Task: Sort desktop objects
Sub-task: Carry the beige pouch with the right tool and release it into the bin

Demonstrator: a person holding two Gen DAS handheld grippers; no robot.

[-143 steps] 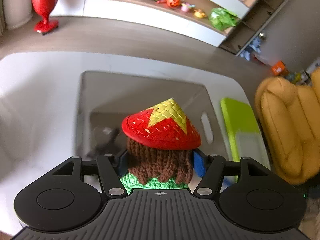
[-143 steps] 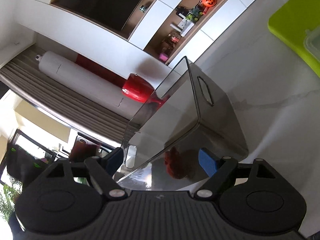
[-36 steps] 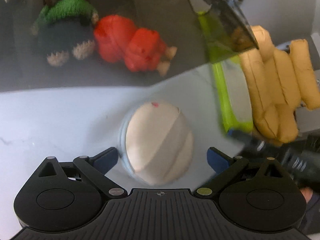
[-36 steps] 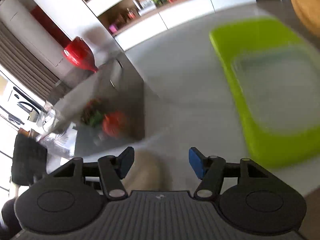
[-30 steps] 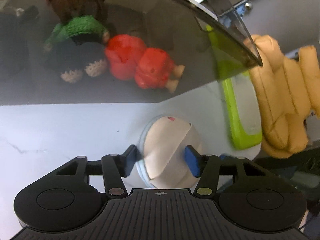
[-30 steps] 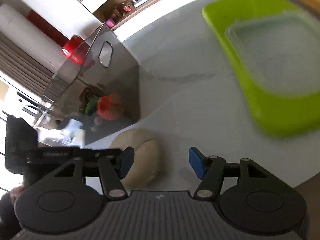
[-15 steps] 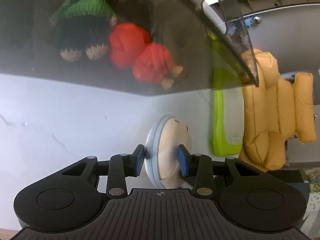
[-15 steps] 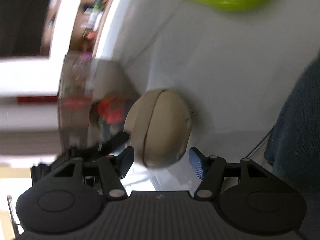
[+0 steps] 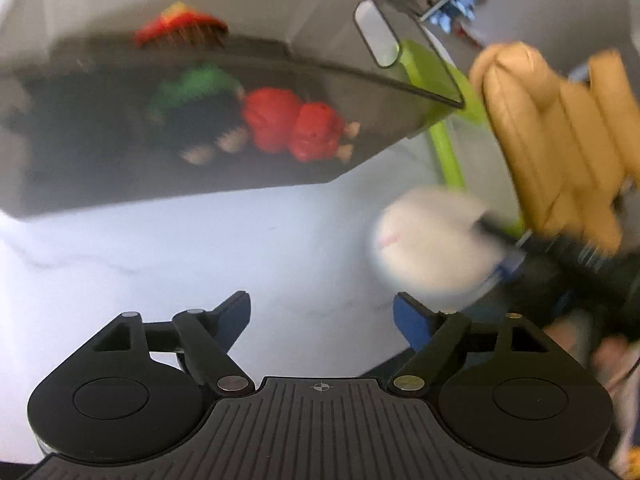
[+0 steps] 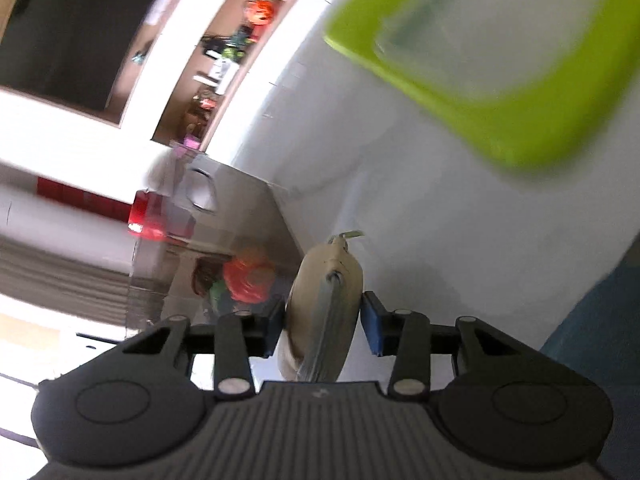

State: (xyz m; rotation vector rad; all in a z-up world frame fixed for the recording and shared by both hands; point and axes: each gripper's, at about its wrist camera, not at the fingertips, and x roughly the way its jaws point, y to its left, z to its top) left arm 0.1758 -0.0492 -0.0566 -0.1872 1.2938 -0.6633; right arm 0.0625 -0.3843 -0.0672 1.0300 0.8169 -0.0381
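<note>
Left gripper [image 9: 322,316] at lower centre, jaws just opened, nothing between. Blurred cream pouch [image 9: 430,244] at right, gripped by right gripper [image 9: 496,248]. Smoky bin [image 9: 360,80] above.

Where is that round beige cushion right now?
The cushion sits edge-on between the right gripper's closing blue pads, above the white table, beside the smoky bin. In the left view it appears at right, blurred.

A round beige pouch [image 10: 326,312] with a grey zip stands on edge.
</note>
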